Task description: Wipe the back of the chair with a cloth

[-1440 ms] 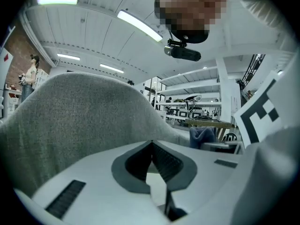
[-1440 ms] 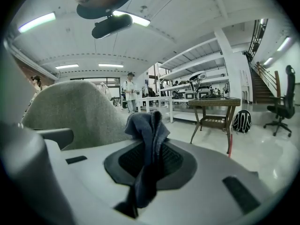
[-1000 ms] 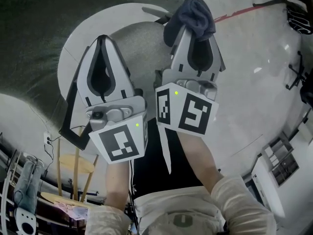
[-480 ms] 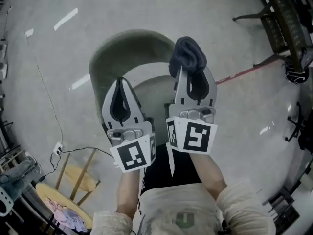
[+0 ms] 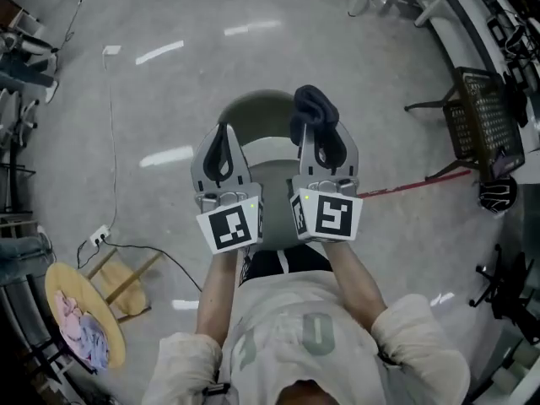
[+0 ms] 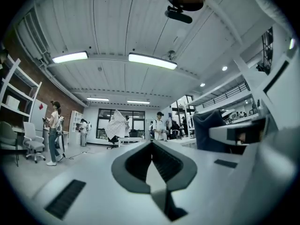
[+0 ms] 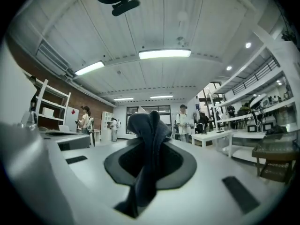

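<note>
An olive-green chair stands on the floor below me in the head view, its curved back beyond the seat. My right gripper is shut on a dark blue cloth that bunches above its tips, over the right part of the chair back. In the right gripper view the cloth hangs between the jaws of the right gripper. Beside it on the left, my left gripper is shut on nothing; its jaws meet in the left gripper view. Neither gripper view shows the chair.
A black mesh chair stands at the right, with a red strip running across the floor toward it. A round wooden stool with rags sits at lower left, near a cable and socket. Several people stand far off in the room.
The head view has pulled far back: the chair and both grippers look much smaller and more floor shows. The grippers stay side by side, with the cloth still held in the right one.
</note>
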{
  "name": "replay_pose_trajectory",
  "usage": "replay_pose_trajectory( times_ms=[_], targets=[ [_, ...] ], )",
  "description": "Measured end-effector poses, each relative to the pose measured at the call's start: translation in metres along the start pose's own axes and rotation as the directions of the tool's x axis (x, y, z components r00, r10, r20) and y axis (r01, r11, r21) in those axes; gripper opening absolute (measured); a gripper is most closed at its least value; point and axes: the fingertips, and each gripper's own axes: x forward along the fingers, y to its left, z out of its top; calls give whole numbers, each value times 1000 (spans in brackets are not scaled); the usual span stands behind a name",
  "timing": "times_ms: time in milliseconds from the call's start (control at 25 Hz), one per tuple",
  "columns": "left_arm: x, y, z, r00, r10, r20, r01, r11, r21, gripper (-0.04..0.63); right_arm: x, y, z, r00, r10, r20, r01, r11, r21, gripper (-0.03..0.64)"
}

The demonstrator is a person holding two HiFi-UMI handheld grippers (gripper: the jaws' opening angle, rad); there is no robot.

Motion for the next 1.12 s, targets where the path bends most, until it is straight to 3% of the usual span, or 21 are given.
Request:
replay_pose_trajectory(
  times_ms=[160,320,560,1120],
  targets=[
    [-21,5,14,1000,10,4,-10,1000,2,15,-19,14,2,997,77,-31,-76,997,22,60],
    [-23,3,38,998,6,66,-8,1000,28,15,-25,23,-4,990,123,-69,-121,992,36,60],
    [-33,24,48,998,57,41,-58,998,29,15,-24,44,7,986,159,-49,-158,987,27,60],
    [-36,23,51,997,39,63,-39,999,-2,15,-24,60,19,982,186,-33,-187,982,-27,58]
  ],
)
